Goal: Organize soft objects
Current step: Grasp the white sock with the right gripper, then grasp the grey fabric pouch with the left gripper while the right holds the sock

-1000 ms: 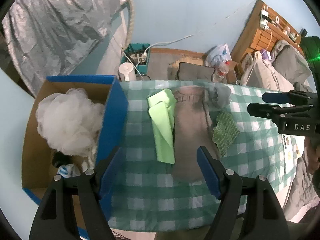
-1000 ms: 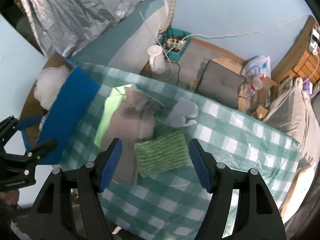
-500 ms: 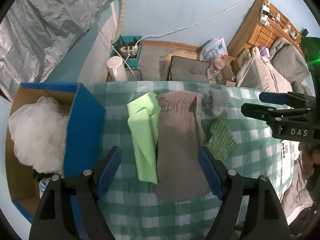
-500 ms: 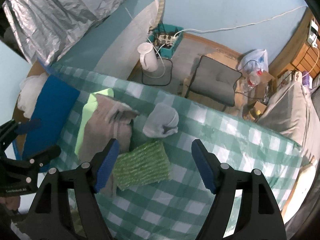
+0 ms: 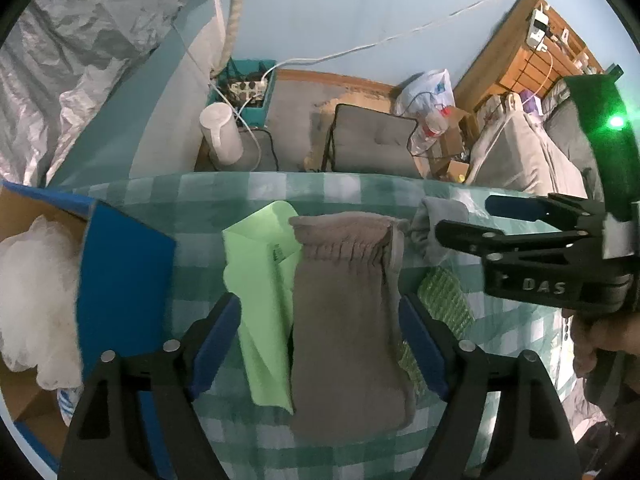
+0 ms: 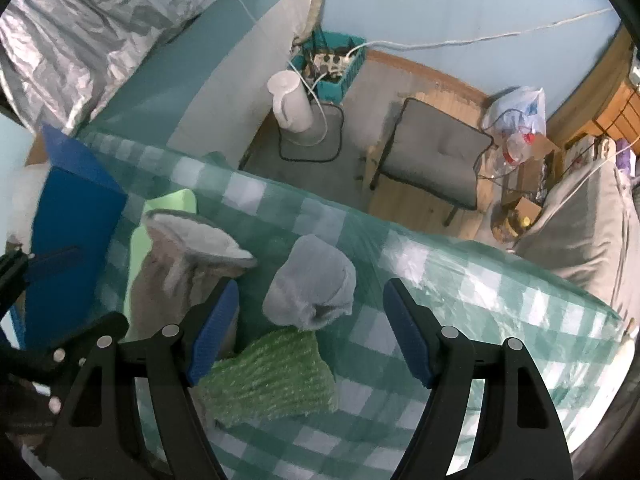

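Observation:
On the green checked tablecloth (image 5: pixel 208 200) a grey-brown garment (image 5: pixel 344 320) lies flat, partly over a light green cloth (image 5: pixel 264 300). My left gripper (image 5: pixel 320 344) hangs above both, its jaws opening and touching neither. To their right lie a green knobbly cloth (image 6: pixel 272 376) and a rolled grey sock (image 6: pixel 312 288). My right gripper (image 6: pixel 308 332) stands open over the sock and the knobbly cloth, with nothing gripped. It also shows in the left wrist view, right gripper (image 5: pixel 464 216), held by a hand.
A blue cardboard box (image 5: pixel 124 280) stands at the table's left end with a white mesh puff (image 5: pixel 36 288) inside. Beyond the far table edge are a white kettle (image 6: pixel 290 100), a grey seat cushion (image 6: pixel 432 160) and a power strip in a teal crate (image 6: pixel 332 60).
Both grippers have come down and toward the far part of the table. The box has slid left in the left view. The sock now sits between the right fingers, and the left jaws stand wider.

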### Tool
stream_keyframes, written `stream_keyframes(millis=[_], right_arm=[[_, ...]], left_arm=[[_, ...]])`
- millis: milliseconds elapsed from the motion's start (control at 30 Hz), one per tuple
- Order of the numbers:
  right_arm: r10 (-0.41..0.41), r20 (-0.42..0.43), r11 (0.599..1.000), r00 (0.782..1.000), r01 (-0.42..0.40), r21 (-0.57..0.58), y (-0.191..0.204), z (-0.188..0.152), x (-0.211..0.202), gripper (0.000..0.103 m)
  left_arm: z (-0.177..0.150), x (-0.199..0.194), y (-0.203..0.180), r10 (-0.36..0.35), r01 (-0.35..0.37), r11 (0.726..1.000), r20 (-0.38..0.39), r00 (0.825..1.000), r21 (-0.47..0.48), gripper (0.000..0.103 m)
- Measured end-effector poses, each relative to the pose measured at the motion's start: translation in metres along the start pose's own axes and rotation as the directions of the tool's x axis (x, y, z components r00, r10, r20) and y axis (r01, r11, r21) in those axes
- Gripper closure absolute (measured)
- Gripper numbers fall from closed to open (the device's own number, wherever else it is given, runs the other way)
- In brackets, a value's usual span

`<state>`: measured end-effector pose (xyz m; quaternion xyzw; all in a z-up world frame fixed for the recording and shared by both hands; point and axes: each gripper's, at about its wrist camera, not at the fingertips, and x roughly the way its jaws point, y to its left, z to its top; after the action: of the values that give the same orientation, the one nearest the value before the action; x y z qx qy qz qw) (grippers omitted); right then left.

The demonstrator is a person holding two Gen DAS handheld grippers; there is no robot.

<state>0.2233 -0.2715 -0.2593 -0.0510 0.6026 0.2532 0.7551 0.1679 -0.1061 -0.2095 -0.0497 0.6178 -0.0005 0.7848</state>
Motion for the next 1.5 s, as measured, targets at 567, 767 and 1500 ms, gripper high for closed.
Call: stream_keyframes(millis=[567,767,1500], right_arm=[[-0.006,-0.054,1.0,0.999,0.006,-0.005,-0.01,-0.002,0.03,0.079],[0.015,-0.04,0.999,0.999,-0.014,0.031,-0.019,-0.019,0.019,0.079],[0.075,0.005,0.996,0.997,-0.075,0.042,-0.005,-0.06,-0.014,0.079]], left_arm=[[0.015,0.029,-0.017,-0.018,0.018,1.0,-0.07,0.997,0.0,0.017],[0.018,0.049,-0.02,-0.01,0.009,1.0,-0.118,0.993,-0.013,0.017],[-0.002,0.021,-0.016,-0.016,0.017,1.0,-0.054,0.998,0.015,0.077]])
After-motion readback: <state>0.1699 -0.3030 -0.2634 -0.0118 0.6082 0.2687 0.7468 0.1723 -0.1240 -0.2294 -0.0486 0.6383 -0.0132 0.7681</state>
